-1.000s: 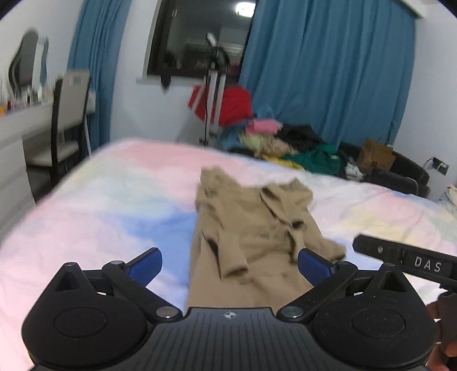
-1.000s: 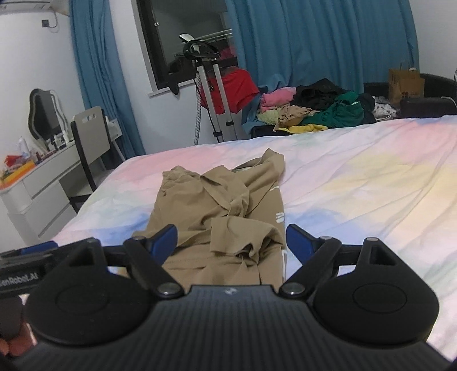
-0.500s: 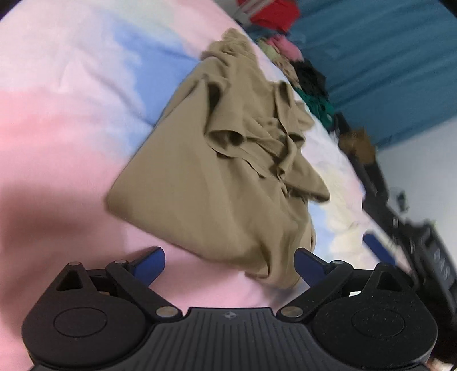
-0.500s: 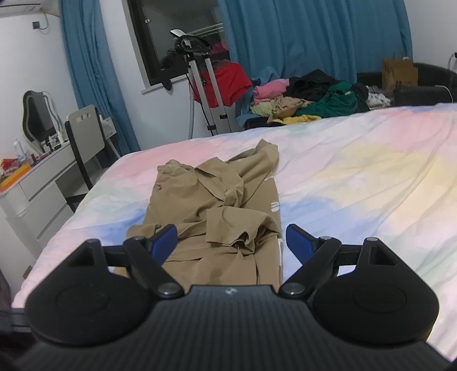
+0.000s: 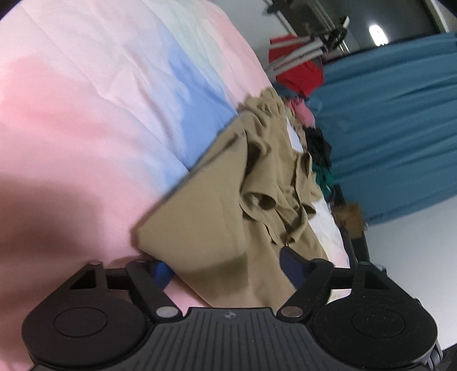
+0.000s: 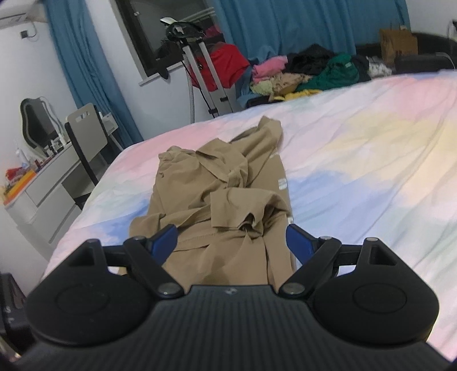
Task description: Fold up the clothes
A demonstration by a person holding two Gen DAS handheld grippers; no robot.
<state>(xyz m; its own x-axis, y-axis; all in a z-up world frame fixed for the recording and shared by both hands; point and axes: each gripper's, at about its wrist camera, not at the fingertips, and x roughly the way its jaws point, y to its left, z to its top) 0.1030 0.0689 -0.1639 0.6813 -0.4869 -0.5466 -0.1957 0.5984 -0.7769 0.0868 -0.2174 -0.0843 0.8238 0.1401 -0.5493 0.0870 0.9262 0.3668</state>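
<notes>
A tan garment (image 6: 222, 194) lies crumpled lengthwise on the pastel bedspread (image 6: 357, 159), with bunched sleeves on top. In the left wrist view the garment (image 5: 217, 205) fills the middle, and its near corner sits between the fingers of my left gripper (image 5: 225, 268). The cloth drapes over the left blue fingertip (image 5: 161, 271). The jaws are closing, and I see no pad pressing the cloth. My right gripper (image 6: 231, 241) hovers open over the garment's near hem, with cloth showing between its blue fingertips (image 6: 167, 238).
A heap of mixed clothes (image 6: 308, 74) and a red cloth on a metal stand (image 6: 225, 68) sit beyond the bed. A grey dresser (image 6: 45, 185) and chair (image 6: 85, 134) stand at the left. Blue curtains (image 6: 300, 25) hang behind.
The left gripper has dropped, rolled and closed in on the garment's near corner, and its jaws have narrowed around it. The right gripper has barely moved and stays open.
</notes>
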